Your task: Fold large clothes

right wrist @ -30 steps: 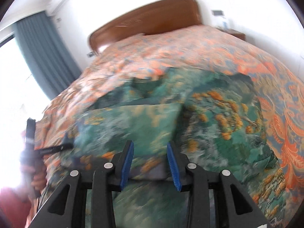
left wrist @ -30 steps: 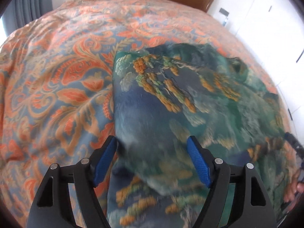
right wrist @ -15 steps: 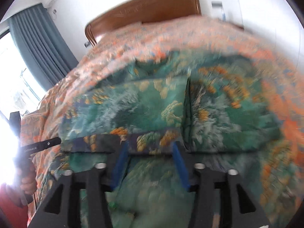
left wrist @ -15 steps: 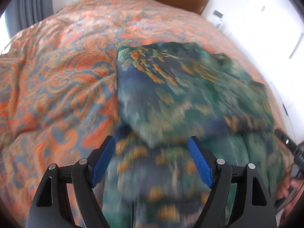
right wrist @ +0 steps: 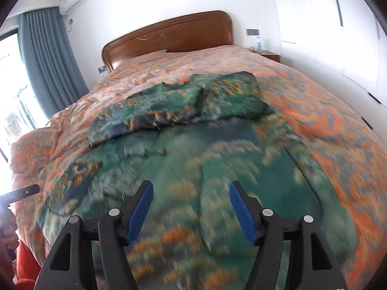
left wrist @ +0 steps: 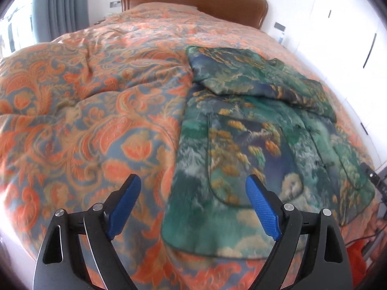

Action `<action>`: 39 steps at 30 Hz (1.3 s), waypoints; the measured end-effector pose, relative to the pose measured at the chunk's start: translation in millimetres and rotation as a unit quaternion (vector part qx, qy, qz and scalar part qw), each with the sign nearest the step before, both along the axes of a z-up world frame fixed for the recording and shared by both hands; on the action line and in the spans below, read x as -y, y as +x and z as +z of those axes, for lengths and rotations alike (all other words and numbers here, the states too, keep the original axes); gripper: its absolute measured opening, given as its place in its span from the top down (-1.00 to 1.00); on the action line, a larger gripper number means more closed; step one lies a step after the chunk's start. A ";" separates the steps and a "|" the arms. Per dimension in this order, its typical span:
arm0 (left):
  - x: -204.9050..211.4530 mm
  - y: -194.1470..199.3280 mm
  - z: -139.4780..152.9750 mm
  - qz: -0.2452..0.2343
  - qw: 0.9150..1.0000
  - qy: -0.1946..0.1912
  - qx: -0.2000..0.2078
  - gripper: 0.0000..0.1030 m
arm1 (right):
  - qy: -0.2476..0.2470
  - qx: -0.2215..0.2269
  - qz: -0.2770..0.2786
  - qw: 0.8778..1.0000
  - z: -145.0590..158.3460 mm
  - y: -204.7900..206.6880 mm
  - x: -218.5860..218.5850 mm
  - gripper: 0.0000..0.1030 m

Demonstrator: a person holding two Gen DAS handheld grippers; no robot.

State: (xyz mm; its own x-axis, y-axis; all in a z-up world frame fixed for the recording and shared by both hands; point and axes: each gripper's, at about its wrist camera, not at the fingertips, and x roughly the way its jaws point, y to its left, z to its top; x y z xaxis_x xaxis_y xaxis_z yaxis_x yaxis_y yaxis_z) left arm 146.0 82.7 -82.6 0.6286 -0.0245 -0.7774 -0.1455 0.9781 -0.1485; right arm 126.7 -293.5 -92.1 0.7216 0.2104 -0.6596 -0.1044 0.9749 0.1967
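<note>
Both my tongs are wide and empty: left tongs [left wrist: 191, 207] over the garment's left hem, right tongs [right wrist: 191, 211] above its near half. Green printed garment [left wrist: 254, 145] lies flat on the bed [left wrist: 84, 120], sleeves [right wrist: 169, 106] folded across the far end. I guess tongs are spread for the hem fold.

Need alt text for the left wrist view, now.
A green patterned garment lies on an orange paisley bedspread, its top part folded down. The open left gripper hovers above its near edge, holding nothing; a wooden headboard stands behind.
</note>
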 end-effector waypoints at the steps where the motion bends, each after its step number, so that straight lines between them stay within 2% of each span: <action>1: 0.5 -0.1 -1.1 -0.001 1.000 -0.001 0.001 -0.76 | -0.003 -0.003 -0.004 1.000 -2.6 -5.2 1.1 -0.30; 4: 7.6 -5.2 -1.1 -0.006 1.000 0.008 0.001 -0.76 | -0.010 -0.006 -0.011 1.000 -5.5 -15.5 2.0 -0.30; 13: 16.4 -22.6 4.6 0.003 1.000 0.021 0.021 -0.83 | -0.033 0.028 0.008 0.999 9.0 -33.3 -21.6 -0.33; 24: 32.2 -39.4 8.9 0.000 0.997 0.071 0.037 -0.85 | -0.028 0.025 0.017 0.999 3.3 -49.3 -34.7 -0.35; 32: 29.6 -42.3 10.7 0.006 0.997 0.068 0.036 -0.88 | -0.027 0.036 0.021 0.999 8.4 -57.4 -38.5 -0.35; 39: 27.9 -45.7 7.7 0.008 0.997 0.066 0.027 -0.88 | -0.017 0.030 0.015 0.999 6.3 -59.4 -33.6 -0.35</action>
State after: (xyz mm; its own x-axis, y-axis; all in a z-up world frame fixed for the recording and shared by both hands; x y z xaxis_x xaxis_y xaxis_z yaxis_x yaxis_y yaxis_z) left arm 100.3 54.8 -74.9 0.6695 0.0860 -0.7378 -0.1566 0.9873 -0.0270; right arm 67.3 -259.9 -85.8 0.7532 0.2109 -0.6230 -0.1449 0.9771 0.1557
